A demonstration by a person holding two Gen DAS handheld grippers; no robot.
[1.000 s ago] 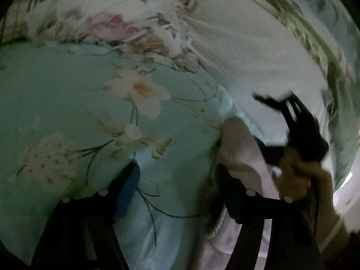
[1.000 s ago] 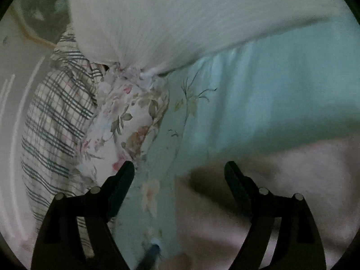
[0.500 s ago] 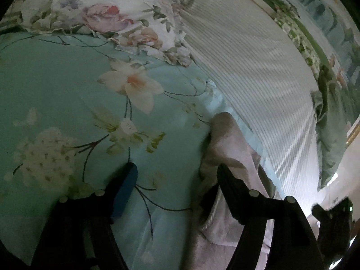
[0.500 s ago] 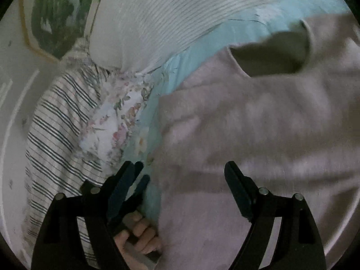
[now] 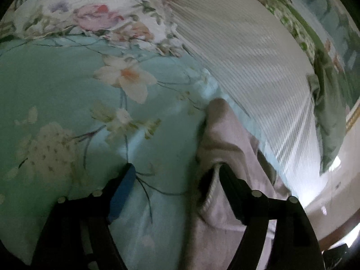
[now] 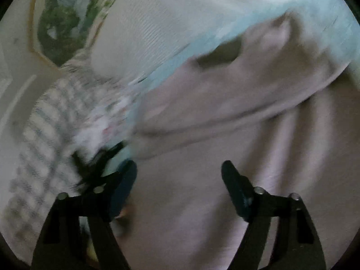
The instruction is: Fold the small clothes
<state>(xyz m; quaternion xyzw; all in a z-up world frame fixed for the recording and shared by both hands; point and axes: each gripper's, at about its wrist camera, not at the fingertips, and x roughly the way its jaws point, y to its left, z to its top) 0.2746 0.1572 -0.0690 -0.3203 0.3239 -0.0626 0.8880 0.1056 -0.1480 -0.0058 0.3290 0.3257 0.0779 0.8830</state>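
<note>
on floral sheet (image 5: 67,85), pink garment (image 6: 225,123); both grippers (image 5: 177,180) (image 6: 178,173) spread wide

garment (image 5: 229,139) on bedsheet (image 5: 56,85), pillow (image 5: 243,51) behind

The bed has a light green sheet (image 5: 56,85) with big pale flowers on it. A pink piece of clothing (image 5: 227,139) lies on the sheet. A flowery pillow (image 5: 94,11) and a white striped blanket (image 5: 243,56) lie there too.
</note>
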